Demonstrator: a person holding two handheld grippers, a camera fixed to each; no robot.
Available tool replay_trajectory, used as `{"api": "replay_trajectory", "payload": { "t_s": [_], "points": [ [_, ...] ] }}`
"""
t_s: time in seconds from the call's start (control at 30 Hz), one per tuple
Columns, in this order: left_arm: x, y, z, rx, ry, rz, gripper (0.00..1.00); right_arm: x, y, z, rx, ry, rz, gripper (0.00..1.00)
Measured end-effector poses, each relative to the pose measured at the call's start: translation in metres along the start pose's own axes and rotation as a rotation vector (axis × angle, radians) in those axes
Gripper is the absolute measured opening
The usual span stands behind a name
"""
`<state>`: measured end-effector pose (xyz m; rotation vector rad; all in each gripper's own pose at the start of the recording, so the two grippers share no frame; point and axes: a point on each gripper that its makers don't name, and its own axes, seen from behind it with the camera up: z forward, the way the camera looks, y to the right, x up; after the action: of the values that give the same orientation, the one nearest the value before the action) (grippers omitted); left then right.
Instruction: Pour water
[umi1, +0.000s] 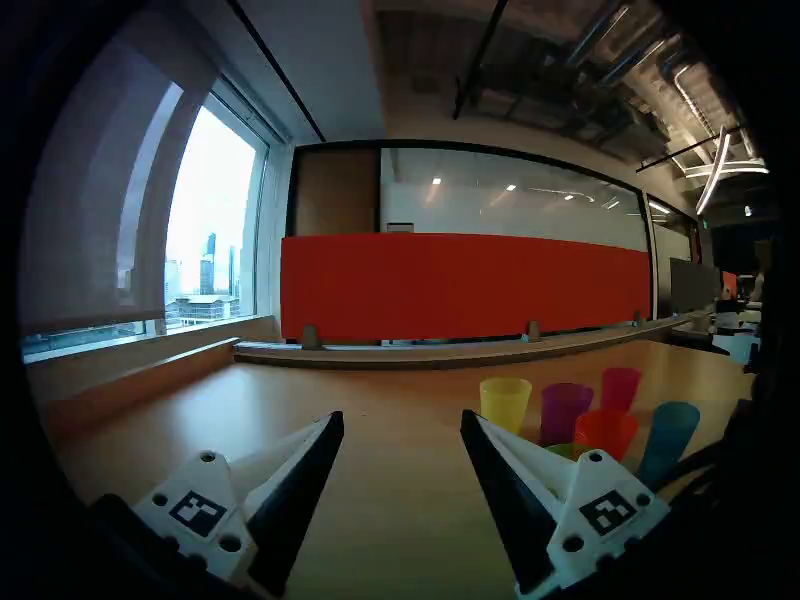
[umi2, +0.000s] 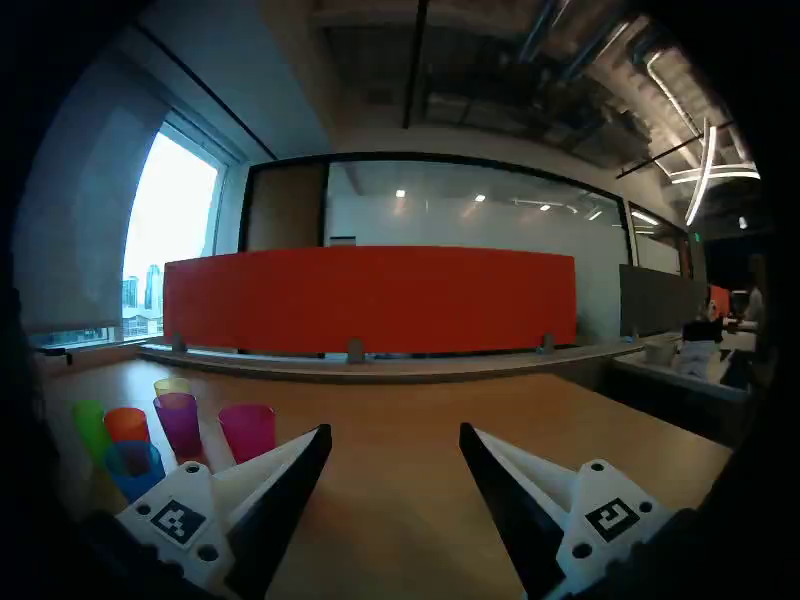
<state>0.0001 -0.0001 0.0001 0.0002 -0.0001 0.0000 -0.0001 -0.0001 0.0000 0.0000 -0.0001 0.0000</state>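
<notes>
Wooden table (umi1: 330, 385) holds six cups (umi1: 563, 408); left tool (umi1: 401, 420) and right tool (umi2: 395, 430) gape empty.

Left gripper (umi1: 401, 414): two wedge-shaped fingers (umi1: 245, 480), white plastic shells, black inner faces narrowing to sharp tips. Each finger has a flat white mount with a square black-and-white fiducial tag (umi1: 197, 510) and round screw holes (umi1: 208, 457) near the mount corners. Right gripper (umi2: 395, 428): same build, with white shells, black inner faces, one tag per finger and screw holes around it. Tag patterns differ between fingers.
</notes>
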Motion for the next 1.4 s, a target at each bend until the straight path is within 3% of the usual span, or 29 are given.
{"api": "replay_trajectory", "payload": {
  "t_s": [0.37,0.77,0.97,1.2,1.4],
  "points": [
    [0.0,-0.009,0.0,0.043,0.0,0.0,0.86,0.0,0.0,0.0,0.0,0.0,-0.001,0.99],
    [0.001,-0.011,0.001,0.055,-0.001,0.001,0.86,-0.001,0.003,0.001,-0.012,0.003,-0.002,0.99],
    [-0.001,-0.017,0.004,0.075,-0.02,0.014,0.87,0.025,-0.001,0.001,-0.007,0.026,0.006,0.99],
    [0.035,-0.008,0.006,0.03,-0.003,0.038,0.87,0.054,-0.003,0.002,0.0,0.029,-0.012,0.99],
    [0.06,-0.004,0.008,-0.005,-0.01,0.024,0.87,0.07,0.001,0.003,-0.01,0.018,0.002,0.99]
  ]
}}
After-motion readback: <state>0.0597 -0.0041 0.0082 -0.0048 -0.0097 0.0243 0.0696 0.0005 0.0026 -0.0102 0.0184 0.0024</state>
